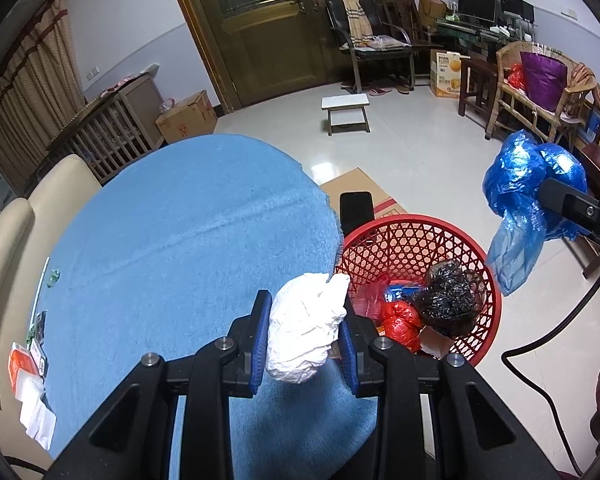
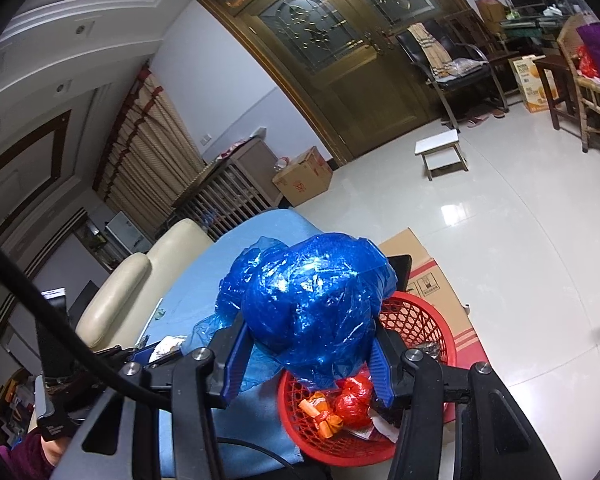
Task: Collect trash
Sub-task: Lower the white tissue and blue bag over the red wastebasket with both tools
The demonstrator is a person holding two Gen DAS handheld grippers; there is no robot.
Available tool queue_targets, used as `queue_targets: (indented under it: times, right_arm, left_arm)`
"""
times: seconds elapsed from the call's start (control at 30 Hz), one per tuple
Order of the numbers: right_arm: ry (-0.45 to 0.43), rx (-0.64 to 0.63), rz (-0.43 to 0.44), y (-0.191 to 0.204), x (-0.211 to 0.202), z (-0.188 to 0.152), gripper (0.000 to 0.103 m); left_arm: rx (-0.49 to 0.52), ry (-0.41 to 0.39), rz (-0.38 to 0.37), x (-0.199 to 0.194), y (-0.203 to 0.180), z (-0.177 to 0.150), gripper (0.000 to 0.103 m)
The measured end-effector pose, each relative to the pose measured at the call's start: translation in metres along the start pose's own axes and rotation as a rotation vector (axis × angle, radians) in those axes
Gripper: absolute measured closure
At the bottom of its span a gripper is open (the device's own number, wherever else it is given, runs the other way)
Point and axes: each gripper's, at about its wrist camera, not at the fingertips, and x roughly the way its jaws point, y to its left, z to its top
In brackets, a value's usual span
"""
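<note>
A: Start at the left. What is still on the desk (image 1: pixel 172 220)?

B: A few scraps at its far left edge: an orange wrapper (image 1: pixel 20 364) and some white paper (image 1: pixel 38 420), on the bare surface beside the blue cloth. They look like trash not yet collected.

A: And the left gripper (image 1: pixel 306 340)?

B: Its fingers are clamped on a crumpled white paper wad (image 1: pixel 306 328), held over the desk's edge, just short of the red basket (image 1: pixel 488 320). The wad is not yet above the opening, I judge. Let go now, it could land on the cloth or roll off to the floor.

A: The basket itself?

B: On the floor beside the desk, already holding a black bag (image 1: pixel 450 296), a red bag (image 1: pixel 400 320) and other scraps.

A: The right gripper (image 2: pixel 308 356)?

B: Its fingers are clamped on a bulky blue plastic bag (image 2: pixel 306 312), held above the basket's near side. A loose tail hangs from it. That film is slippery and light; dropped off-centre, it could catch on the rim and slide out. The two grippers are also converging on one opening, so they may bump.
</note>
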Motion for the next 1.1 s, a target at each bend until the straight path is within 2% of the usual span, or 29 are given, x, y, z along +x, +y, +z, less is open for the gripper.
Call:
queue_targets:
  times: [0.4,0.63,0.87,1.1]
  right_arm:
    - [0.015,0.058,-0.095,-0.026,0.012,-0.007,0.049]
    - [0.004,0.088,-0.152,-0.043,0.005,-0.01,0.049]
    - [0.017,0.091,-0.167,-0.045,0.01,-0.011,0.048]
    - [0.061,0.084,-0.15,-0.043,0.028,-0.014,0.048]
  left_arm:
    - [-0.006,0.031,-0.064,0.02,0.002,0.001,0.07]
    - [-0.003,0.023,-0.153,0.021,-0.002,0.0,0.07]
    - [-0.012,0.013,-0.256,0.023,-0.006,-0.01,0.07]
    - [-0.037,0.038,-0.276,0.032,-0.008,-0.017,0.07]
